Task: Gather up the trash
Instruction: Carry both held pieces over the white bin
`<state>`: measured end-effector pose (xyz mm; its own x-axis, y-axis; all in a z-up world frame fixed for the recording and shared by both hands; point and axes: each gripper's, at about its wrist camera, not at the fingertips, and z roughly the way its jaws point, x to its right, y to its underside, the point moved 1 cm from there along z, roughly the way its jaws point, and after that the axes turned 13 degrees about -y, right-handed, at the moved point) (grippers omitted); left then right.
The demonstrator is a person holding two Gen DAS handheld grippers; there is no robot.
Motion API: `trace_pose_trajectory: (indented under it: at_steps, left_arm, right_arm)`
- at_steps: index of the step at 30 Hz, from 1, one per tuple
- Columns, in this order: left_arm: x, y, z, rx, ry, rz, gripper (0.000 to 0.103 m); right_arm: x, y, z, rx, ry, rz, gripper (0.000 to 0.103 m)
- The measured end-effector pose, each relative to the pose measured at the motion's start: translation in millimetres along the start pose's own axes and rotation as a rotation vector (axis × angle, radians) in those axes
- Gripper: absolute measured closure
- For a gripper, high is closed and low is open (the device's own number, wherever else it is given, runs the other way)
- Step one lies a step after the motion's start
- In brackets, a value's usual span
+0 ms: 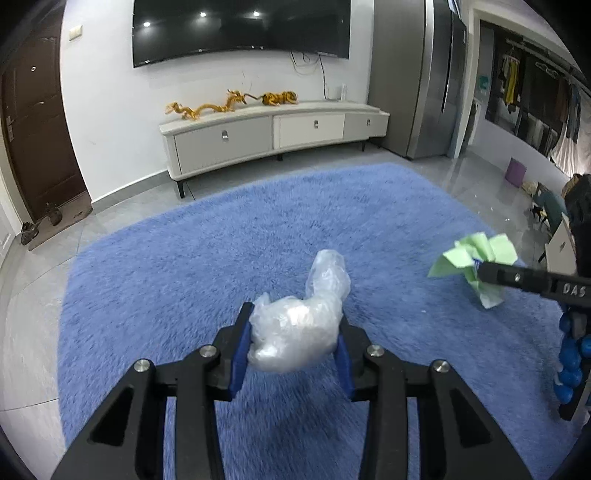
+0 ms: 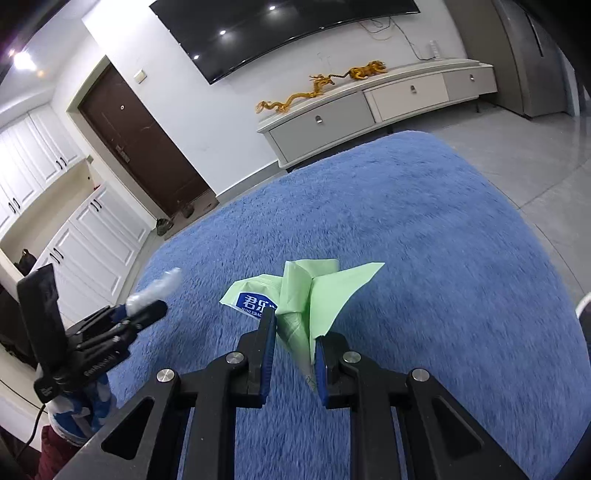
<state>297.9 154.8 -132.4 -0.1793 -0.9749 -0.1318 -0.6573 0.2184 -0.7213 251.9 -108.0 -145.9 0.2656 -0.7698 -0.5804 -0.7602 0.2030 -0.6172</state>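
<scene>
A crumpled clear plastic wrap sits between the blue pads of my left gripper, which is shut on it and holds it above the blue shaggy rug. My right gripper is shut on a light green wrapper with a blue label, also off the rug. In the left wrist view the right gripper reaches in from the right edge with the green wrapper. Low at the left of the right wrist view is the left gripper with the clear plastic wrap.
A white TV cabinet with golden dragon figures stands against the far wall under a dark TV. A brown door and white cupboards are at the left, a steel fridge at the right. Grey tiles surround the rug.
</scene>
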Motion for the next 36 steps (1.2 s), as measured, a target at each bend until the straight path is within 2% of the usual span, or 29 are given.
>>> trace_pose_trajectory:
  at_steps: [10, 20, 26, 36]
  left_arm:
    - [21, 8, -69, 0.065, 0.002, -0.005, 0.066]
    - [59, 18, -133, 0.129, 0.056, -0.034, 0.066]
    - [86, 11, -164, 0.170, 0.065, -0.004, 0.066]
    - [132, 1, -191, 0.202, 0.099, 0.043, 0.066]
  right_arm:
    - [-24, 19, -51, 0.053, 0.016, -0.026, 0.085]
    - [-48, 28, -126, 0.167, 0.039, -0.063, 0.085]
    - [-50, 31, -174, 0.253, 0.063, -0.062, 0.085]
    - [-44, 39, -217, 0.332, 0.087, -0.052, 0.085]
